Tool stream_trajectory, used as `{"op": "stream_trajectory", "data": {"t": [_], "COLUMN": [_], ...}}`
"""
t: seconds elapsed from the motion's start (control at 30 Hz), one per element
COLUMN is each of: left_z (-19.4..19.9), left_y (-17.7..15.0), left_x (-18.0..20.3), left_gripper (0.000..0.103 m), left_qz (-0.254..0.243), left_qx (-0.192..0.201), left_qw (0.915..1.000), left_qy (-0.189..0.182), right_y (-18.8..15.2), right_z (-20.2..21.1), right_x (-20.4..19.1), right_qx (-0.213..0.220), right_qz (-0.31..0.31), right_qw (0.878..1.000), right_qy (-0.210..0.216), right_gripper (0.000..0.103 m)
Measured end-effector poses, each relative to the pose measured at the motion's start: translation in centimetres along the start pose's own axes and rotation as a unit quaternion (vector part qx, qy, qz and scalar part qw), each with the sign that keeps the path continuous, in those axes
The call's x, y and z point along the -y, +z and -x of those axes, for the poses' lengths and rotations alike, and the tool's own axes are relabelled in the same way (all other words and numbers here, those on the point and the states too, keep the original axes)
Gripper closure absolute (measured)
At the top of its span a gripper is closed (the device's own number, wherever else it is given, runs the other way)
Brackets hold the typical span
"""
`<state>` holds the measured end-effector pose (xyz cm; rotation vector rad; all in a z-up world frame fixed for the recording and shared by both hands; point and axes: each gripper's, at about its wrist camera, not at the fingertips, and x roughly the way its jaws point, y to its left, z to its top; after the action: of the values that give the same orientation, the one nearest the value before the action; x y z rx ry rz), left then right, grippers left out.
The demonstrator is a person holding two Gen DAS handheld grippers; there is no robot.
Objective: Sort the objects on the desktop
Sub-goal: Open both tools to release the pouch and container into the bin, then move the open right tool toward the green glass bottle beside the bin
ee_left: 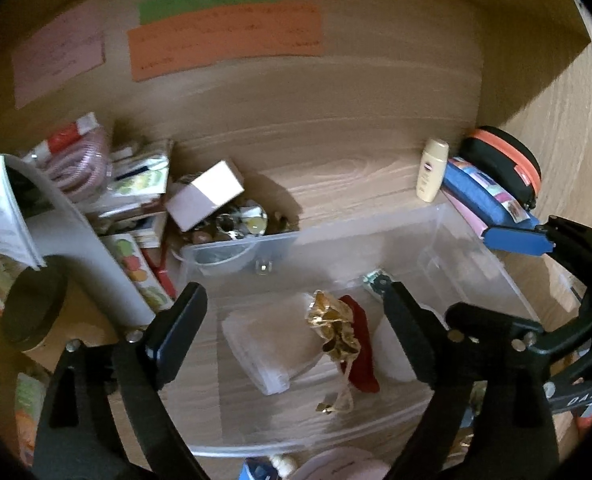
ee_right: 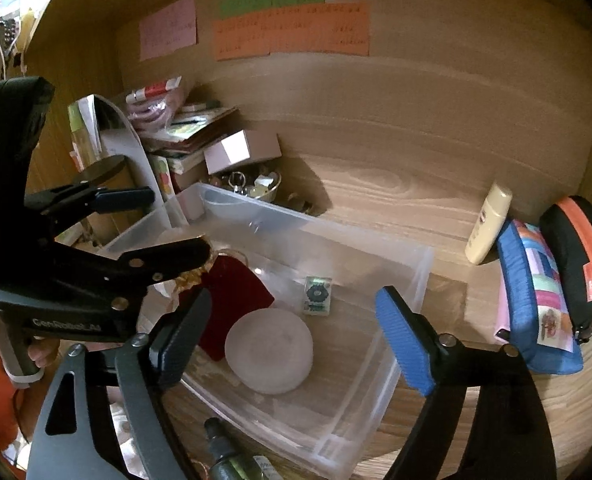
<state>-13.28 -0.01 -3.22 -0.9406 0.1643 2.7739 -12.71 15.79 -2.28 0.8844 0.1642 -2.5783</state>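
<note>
Both my tools hang spread over the clear bin (ee_right: 415, 280): left tool (ee_left: 296, 320) above the gold pouch (ee_left: 331, 328), right tool (ee_right: 292, 336) above the white disc (ee_right: 270, 350).

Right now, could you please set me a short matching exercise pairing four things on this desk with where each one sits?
Things:
1. gold pouch
2. cream bottle
3. white round case
4. pink box

Places:
A. standing on the desk beside the blue pouch
B. atop the clutter at the back left
C. in the clear bin, beside the white cloth pouch
D. in the clear bin, nearest the right gripper

Pairs: 1-C, 2-A, 3-D, 4-B
</note>
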Motion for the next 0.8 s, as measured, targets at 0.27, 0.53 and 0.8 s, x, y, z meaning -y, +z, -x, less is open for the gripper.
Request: {"op": "stream_trajectory", "data": {"t": [0.27,0.53,0.8], "left_z": [2.4,6.0,9.2], "left_y": [-1.0,-2.2,-3.2], "left_x": [-1.1,-1.0,-1.2], "left_gripper": [0.005,0.004,0.002], "left_qz": [0.031,0.033,0.042], "left_qx": [-0.003,0.019,0.039], "left_qw": [0.9988,0.9977,0.9963], "left_qy": [0.036,0.056,0.065], "right_y": [0.3,-0.3,-1.3], "right_z": [2.5,5.5,8.3], "right_x": [-0.7,-1.7,-2.6], "right_qx": [0.018,0.042,0.066], "right_qz": [0.0,0.011,0.025], "right_qw": [1.0,0.999,0.997], "right_qy": [0.004,-0.011,-0.03], "right_gripper": [0.015,0.008,0.006]}}
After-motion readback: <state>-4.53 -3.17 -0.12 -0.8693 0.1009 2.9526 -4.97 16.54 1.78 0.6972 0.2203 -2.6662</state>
